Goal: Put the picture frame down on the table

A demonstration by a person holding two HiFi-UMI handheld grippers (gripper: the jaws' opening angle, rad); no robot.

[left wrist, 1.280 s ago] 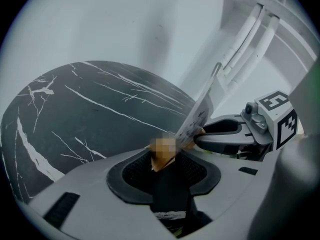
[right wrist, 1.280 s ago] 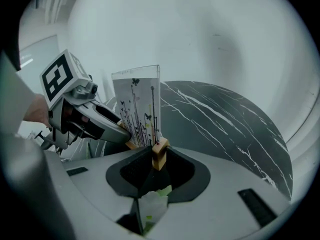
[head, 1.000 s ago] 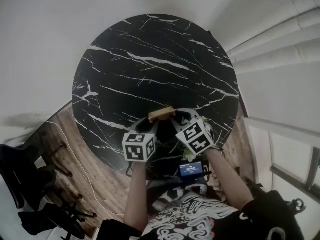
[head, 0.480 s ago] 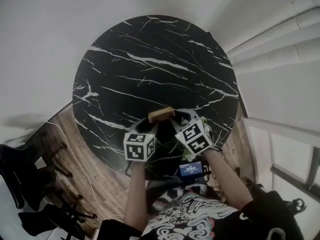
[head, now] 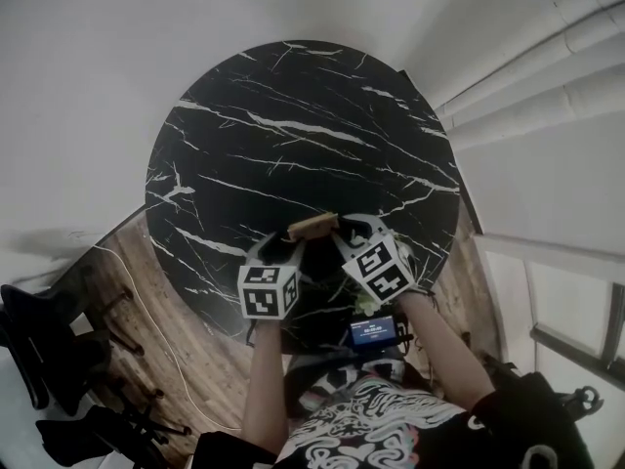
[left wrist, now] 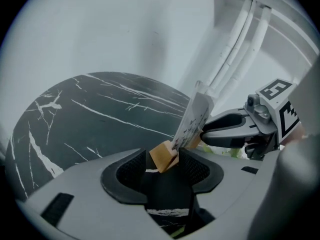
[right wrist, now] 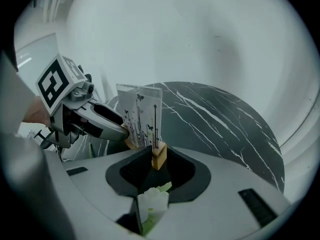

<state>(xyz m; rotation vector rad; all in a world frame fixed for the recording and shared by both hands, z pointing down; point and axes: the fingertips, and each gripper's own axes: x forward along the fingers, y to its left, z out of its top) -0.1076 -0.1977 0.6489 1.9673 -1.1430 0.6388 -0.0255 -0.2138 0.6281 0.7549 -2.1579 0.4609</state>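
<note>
**Item 1. Picture frame.** It consists of a pale wooden base with 1 upright printed card slotted into it. It is located over the near edge of the surface, between the 2 hand-held grippers. No view shows whether the base touches the surface. The card leans in the left gripper view and stands nearly plumb in the right gripper view.

**Item 2. Left hand-held gripper.** The jaws are narrow and clamped on 1 end of the wooden base.

**Item 3. Right hand-held gripper.** The jaws are narrow and clamped on the opposite end of the same base. The 2 hand-held grippers face each other across the frame.

**Item 4. Surface.** A round black top with white veining. The area beyond the frame is bare.

**Handling note (judgement).** The step in hand is the set-down.
- Lower both ends at 1 even rate so the base meets the surface flat, not corner first.
- Place it a little inward from the rim.
- Keep the card vertical, since a lean could tip the narrow base on release.
- Open both pairs of jaws only when the base sits level, then draw each hand-held gripper straight outward, clear of the card.
</note>
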